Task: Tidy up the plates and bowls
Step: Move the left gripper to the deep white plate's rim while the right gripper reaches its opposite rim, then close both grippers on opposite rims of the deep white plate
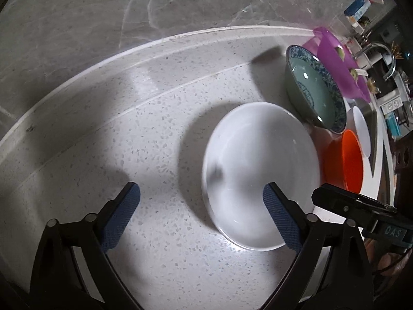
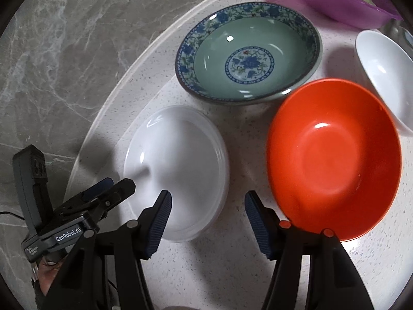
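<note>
Left gripper [image 1: 201, 193] hangs over the counter [image 1: 155, 134] with its jaws wide apart and nothing between the pads. Its right finger reaches over the near rim of the white plate [image 1: 258, 170]; the left finger stands above bare stone, well clear of the plate.

Right gripper [image 2: 207, 201] is part-way apart, also gripping nothing. Its left finger overlaps the white plate's [image 2: 178, 170] near edge, its right finger sits just beside the rim of the orange bowl [image 2: 333, 160], and speckled counter shows in the gap between them.

Beyond those two, the green bowl [image 2: 247, 51] with a blue floral band and centre medallion sits upright, close behind both. A small white bowl [image 2: 382, 72] sits at the far right, touching or nearly touching the orange one. A translucent purple bin [image 2: 343, 2] lies past that.

The counter is pale, speckled and glossy, with a curved edge to the left and grey marbled floor [image 2: 51, 51] beyond it. Open stone lies left of the white plate. All the dishes look smooth and shiny.
</note>
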A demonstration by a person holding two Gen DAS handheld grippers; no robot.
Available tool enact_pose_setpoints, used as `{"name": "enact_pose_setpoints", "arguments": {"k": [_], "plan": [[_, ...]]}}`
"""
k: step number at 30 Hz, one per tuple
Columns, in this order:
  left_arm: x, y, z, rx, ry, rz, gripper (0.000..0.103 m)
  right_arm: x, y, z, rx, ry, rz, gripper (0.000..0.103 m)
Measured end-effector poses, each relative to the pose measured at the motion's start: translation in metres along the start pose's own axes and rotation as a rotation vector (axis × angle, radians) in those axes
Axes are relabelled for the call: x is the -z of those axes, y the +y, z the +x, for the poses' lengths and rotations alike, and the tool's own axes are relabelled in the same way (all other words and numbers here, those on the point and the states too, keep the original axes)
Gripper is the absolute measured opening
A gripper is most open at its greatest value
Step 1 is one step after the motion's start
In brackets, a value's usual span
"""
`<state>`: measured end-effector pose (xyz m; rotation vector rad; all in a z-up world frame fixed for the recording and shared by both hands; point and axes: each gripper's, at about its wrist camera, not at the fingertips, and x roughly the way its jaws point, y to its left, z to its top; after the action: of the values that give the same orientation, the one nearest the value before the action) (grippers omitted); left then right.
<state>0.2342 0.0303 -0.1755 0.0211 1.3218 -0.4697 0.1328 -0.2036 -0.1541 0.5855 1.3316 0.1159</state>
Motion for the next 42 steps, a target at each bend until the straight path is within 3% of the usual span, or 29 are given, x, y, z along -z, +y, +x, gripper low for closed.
{"name": "enact_pose_setpoints", "arguments": {"k": [3,4,9,12,16,20,22,29,37,42], "plan": [[-0.003,0.0,0.005,0.006,0.014,0.002,0.072,0.0,0.006,0.004,0.025,-0.018,-0.011,0.063],[-0.004,-0.001,0.007,0.008,0.016,0.006,0.069,-0.002,0.007,0.005,0.03,-0.023,-0.015,0.063],[-0.008,-0.005,0.014,0.016,0.024,0.036,0.069,-0.011,0.012,0.01,0.051,-0.044,-0.009,0.063],[-0.008,-0.01,0.02,0.028,0.039,0.058,0.059,-0.012,0.017,0.011,0.07,-0.047,-0.03,0.063],[-0.009,-0.014,0.021,0.019,0.039,0.084,0.044,-0.01,0.018,0.019,0.09,-0.032,-0.05,0.05],[-0.008,-0.019,0.022,0.003,0.042,0.11,0.04,-0.009,0.015,0.025,0.1,-0.023,-0.053,0.041],[-0.007,-0.022,0.023,0.001,0.047,0.127,0.028,-0.009,0.013,0.028,0.096,-0.018,-0.049,0.035],[-0.009,-0.022,0.024,-0.024,0.047,0.128,0.023,-0.011,0.011,0.029,0.14,-0.038,-0.078,0.013],[-0.007,-0.014,0.022,-0.05,0.024,0.098,0.014,-0.015,0.024,0.035,0.141,-0.044,-0.135,0.012],[-0.004,-0.011,0.019,-0.049,0.013,0.091,0.014,-0.015,0.028,0.031,0.137,-0.052,-0.153,0.012]]}}
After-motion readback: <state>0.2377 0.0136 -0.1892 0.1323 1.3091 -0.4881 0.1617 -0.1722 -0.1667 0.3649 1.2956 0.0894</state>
